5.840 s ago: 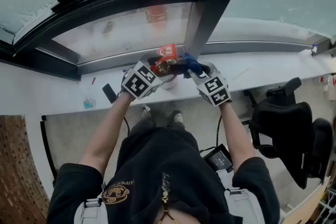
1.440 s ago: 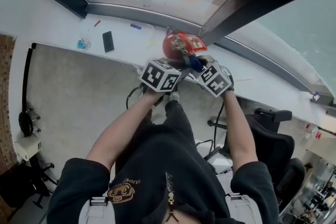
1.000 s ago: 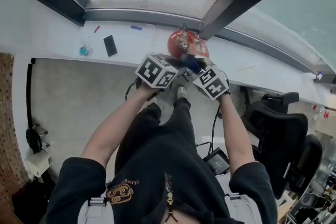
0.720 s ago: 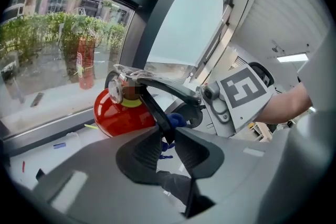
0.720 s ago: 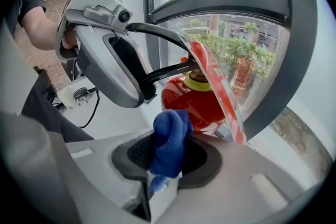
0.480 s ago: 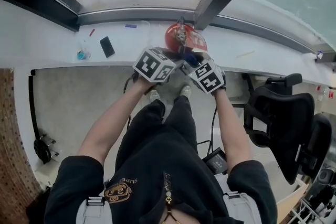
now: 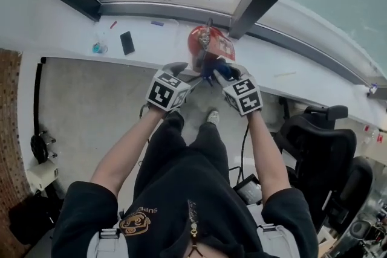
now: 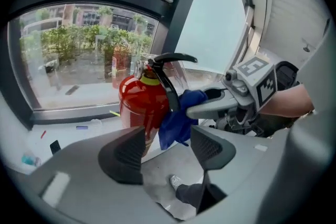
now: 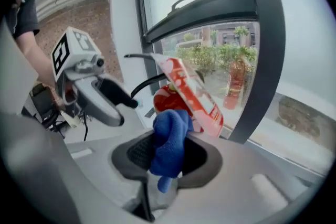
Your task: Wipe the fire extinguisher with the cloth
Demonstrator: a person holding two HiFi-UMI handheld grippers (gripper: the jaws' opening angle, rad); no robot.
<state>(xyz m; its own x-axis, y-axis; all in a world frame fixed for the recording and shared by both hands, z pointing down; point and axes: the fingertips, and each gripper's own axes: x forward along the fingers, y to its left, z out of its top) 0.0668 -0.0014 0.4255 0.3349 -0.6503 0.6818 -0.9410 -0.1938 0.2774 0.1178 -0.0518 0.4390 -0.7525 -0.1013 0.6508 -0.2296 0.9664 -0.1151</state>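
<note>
In the head view the marker cubes are covering the jaws of the left gripper (image 7: 180, 72) and the right gripper (image 7: 221, 74), so how they are standing is not showing there. The fire extinguisher (image 7: 199, 42) is appearing only as a red dome under its tag (image 7: 225, 45). It is standing near the front edge of the white counter (image 7: 60, 27), below the dark window post.

The left gripper view is showing more of the red body, but the near pad is hiding its base. There the left jaws are opening wide with nothing between the pads, and the extinguisher is sitting just beyond them.

The right gripper view is showing what the others are not: its jaws are clamping on a bunched blue cloth (image 9: 169, 139), held right up against the extinguisher's side. Whether the cloth is pressing on it is hard to tell.

A phone (image 7: 127, 43) is lying farther left along the counter.
</note>
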